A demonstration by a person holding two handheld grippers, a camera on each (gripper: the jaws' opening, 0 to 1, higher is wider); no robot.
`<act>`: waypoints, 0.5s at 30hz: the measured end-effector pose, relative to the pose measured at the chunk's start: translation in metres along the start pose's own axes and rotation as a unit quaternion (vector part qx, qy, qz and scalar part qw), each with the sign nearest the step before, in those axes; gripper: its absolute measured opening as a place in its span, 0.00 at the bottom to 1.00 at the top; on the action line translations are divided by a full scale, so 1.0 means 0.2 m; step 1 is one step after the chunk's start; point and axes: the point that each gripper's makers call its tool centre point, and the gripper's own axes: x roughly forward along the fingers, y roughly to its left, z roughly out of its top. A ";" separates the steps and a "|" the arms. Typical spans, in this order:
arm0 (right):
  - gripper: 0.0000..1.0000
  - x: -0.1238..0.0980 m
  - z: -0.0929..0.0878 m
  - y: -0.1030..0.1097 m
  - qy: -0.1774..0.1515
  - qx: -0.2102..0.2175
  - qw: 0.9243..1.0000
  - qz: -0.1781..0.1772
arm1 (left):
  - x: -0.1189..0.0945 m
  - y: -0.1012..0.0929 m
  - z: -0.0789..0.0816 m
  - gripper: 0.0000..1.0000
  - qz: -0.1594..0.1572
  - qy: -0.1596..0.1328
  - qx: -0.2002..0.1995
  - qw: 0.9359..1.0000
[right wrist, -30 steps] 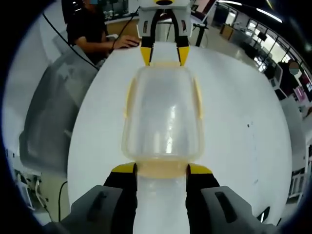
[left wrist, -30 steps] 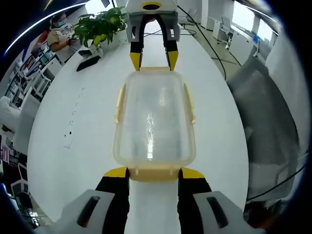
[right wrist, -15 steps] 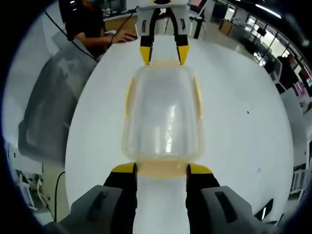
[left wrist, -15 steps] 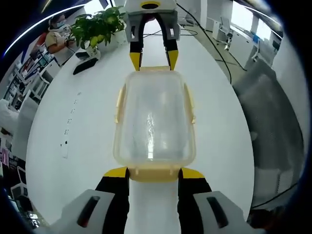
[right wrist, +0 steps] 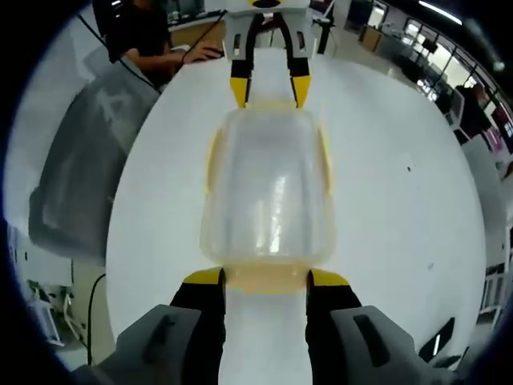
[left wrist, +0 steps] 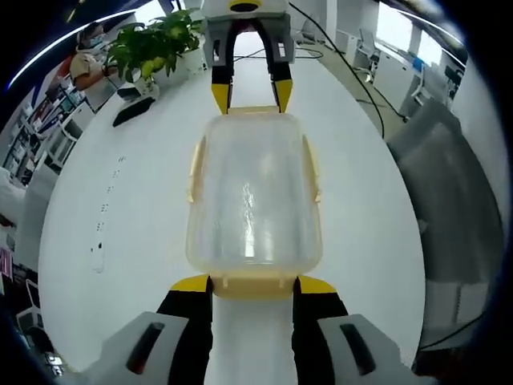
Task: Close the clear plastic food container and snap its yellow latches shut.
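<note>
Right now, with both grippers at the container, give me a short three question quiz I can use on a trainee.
1. True or false: the clear container rests on a white table.
2. Where are the yellow tips of the left gripper relative to the container's near end latch? A) one on each side of it B) stacked on the lid C) far off on the table
3. Fill in: the right gripper stands at the container's ____ end in the left gripper view.

Key: 1 true; 2 A; 3 far.
</note>
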 end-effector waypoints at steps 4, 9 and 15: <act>0.35 0.01 -0.02 0.00 0.004 0.001 1.000 0.001 | 0.01 0.00 0.01 0.32 -0.001 -0.001 0.001 1.000; 0.35 0.03 -0.04 0.01 0.003 0.008 1.000 0.002 | 0.03 0.00 0.01 0.32 -0.004 -0.001 0.006 1.000; 0.35 0.04 -0.04 0.01 0.005 0.007 1.000 0.005 | 0.04 0.00 0.00 0.32 -0.006 0.000 0.003 1.000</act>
